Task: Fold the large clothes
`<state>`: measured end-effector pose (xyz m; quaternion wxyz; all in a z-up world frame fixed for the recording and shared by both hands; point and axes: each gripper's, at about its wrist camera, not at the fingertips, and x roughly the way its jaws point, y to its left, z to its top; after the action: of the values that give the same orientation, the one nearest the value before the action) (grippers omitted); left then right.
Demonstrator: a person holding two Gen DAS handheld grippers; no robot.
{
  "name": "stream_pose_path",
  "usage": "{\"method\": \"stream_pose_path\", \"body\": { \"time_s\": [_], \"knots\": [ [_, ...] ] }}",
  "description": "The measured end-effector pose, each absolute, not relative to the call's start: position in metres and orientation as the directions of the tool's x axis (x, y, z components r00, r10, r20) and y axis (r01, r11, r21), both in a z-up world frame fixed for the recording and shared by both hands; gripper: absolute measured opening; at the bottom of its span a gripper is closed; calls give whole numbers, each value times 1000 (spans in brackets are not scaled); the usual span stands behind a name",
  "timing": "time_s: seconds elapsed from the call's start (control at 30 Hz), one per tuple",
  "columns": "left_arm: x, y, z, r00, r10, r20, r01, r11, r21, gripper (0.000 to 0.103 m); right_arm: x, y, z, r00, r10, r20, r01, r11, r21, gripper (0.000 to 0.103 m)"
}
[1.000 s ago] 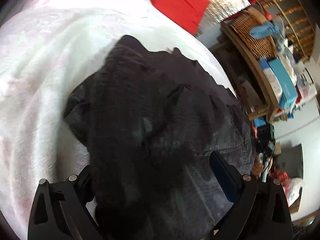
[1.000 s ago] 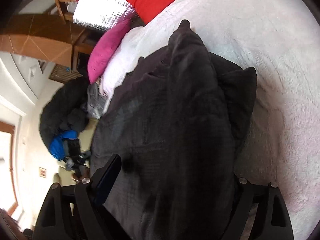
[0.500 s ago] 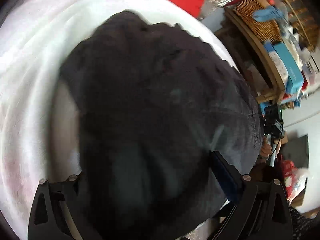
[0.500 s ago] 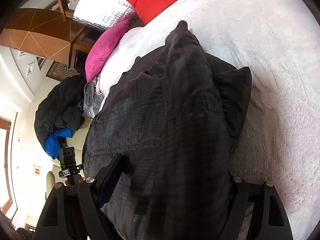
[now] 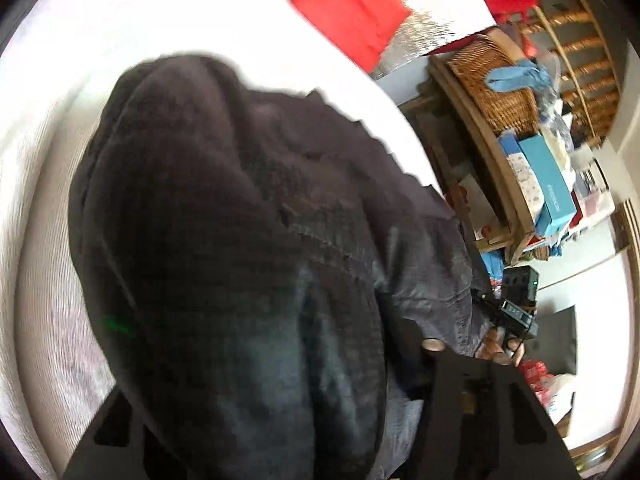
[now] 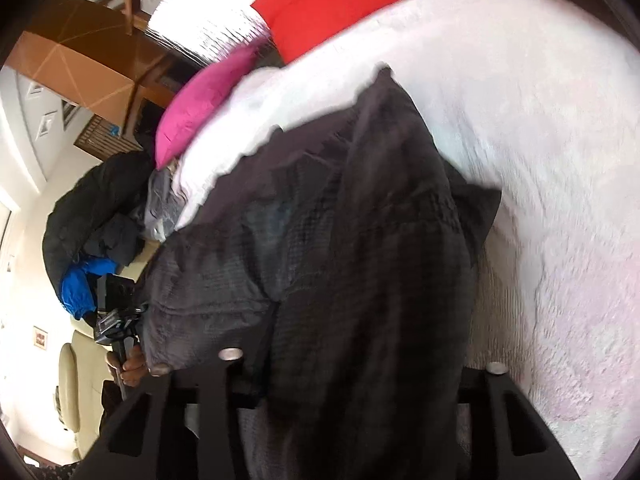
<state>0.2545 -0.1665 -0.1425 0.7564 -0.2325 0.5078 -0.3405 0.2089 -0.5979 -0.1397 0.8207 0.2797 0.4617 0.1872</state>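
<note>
A large dark grey checked garment lies bunched on a white fluffy bed cover. It fills both wrist views and drapes over both grippers. My left gripper is shut on a fold of it; the cloth hides the fingertips. My right gripper is shut on another fold of the garment, fingertips also hidden. In each view the other hand-held gripper shows at the garment's far edge, in the left wrist view and in the right wrist view.
Red pillows and a pink pillow lie at the head of the bed. A shelf with a wicker basket and boxes stands beside the bed. A heap of dark and blue clothes lies on the other side.
Both grippers have closed on the garment and lifted its near edge, so the cloth bulges up and covers more of both views. The views are blurred with motion.
</note>
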Motion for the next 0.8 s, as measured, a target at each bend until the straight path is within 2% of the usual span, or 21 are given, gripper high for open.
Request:
{"method": "stream_pose_path", "body": {
  "time_s": [0.07,0.27,0.37,0.43,0.5,0.53,0.63,0.67,0.7,0.8],
  "knots": [
    [255,-177,-129,284,-752,-595,322,659,-680,39,207,-598,-125,545,550,-633,-62,780,623,36],
    [261,-203,-91,395,-758,-519,408,651,-640,36,201,-605,-80,665,502,-554,-107,797,594,30],
    [269,-212,-99,415,-714,-564,384,699,-603,36,200,-616,-73,710,452,-539,-75,810,582,30],
    [277,-204,-121,383,-669,-637,308,743,-595,37,203,-624,-83,713,423,-559,-35,818,574,30],
    [285,-192,-144,320,-680,-660,230,732,-641,46,210,-637,-109,679,419,-603,29,805,592,30],
    [286,-185,-153,295,-677,-675,186,733,-654,55,213,-642,-122,656,435,-617,49,791,610,30],
    [283,-170,-167,275,-629,-727,132,773,-620,76,214,-648,-142,613,491,-619,65,750,659,45],
    [283,-166,-171,264,-642,-720,116,762,-637,76,213,-648,-147,594,493,-636,79,750,656,55],
    [283,-163,-172,260,-653,-712,107,752,-651,76,212,-648,-149,588,487,-646,98,750,654,60],
    [279,-154,-162,265,-627,-733,97,773,-627,77,209,-646,-145,587,462,-665,121,762,636,64]
  ]
}}
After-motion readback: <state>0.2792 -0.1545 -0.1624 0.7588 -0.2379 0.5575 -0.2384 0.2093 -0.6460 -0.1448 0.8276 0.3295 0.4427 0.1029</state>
